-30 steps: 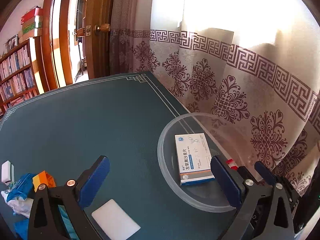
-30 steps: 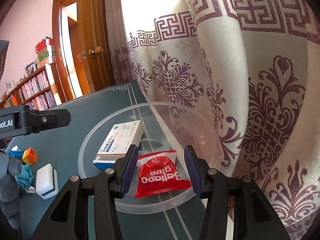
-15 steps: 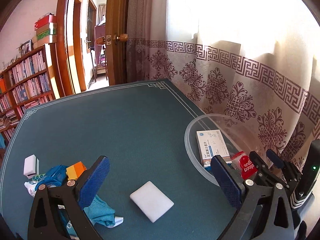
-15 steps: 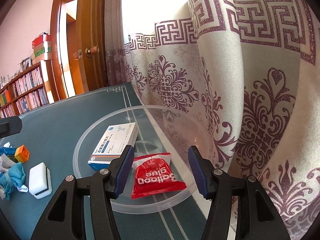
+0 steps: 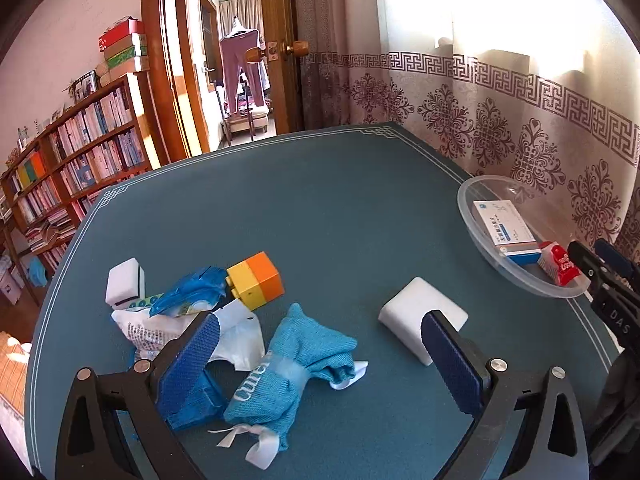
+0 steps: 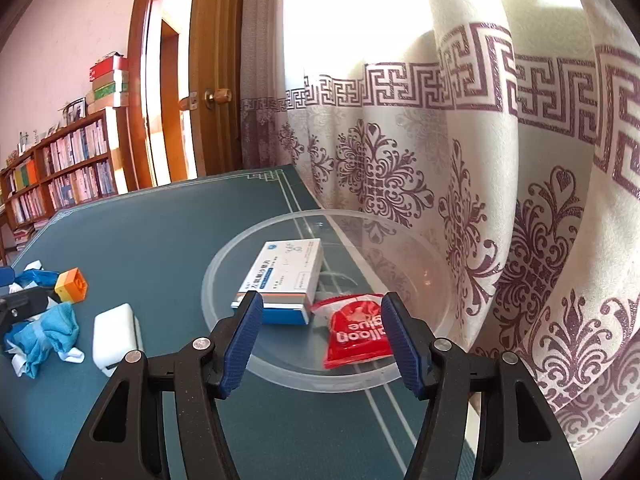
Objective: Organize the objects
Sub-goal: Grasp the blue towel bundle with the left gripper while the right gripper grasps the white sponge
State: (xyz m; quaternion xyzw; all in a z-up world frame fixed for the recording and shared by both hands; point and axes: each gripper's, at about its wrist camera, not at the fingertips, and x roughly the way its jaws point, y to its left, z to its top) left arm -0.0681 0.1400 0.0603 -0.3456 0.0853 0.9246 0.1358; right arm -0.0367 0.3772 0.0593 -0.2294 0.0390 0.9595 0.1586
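table (image 5: 320,208): one, green | clear bowl (image 6: 424,376): one, holding one medicine box (image 6: 286,276) and one red packet (image 6: 356,330) | white blocks (image 5: 420,312): two, on table | right gripper (image 6: 322,338): opening, nothing gripped | left gripper (image 5: 320,356): spread wide, empty, above blue cloth (image 5: 296,360)

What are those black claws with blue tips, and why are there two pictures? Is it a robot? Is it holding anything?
No robot here: a person holds two grabbing tools, one in each hand. Each tool has a small camera looking along its fingers, so you get one picture per tool. The left gripper is open over a green table, above a blue cloth bundle, a white block, an orange and yellow toy brick and some wrappers. The right gripper is opening and holds nothing. In front of it, a clear plastic bowl holds a medicine box and a red packet.
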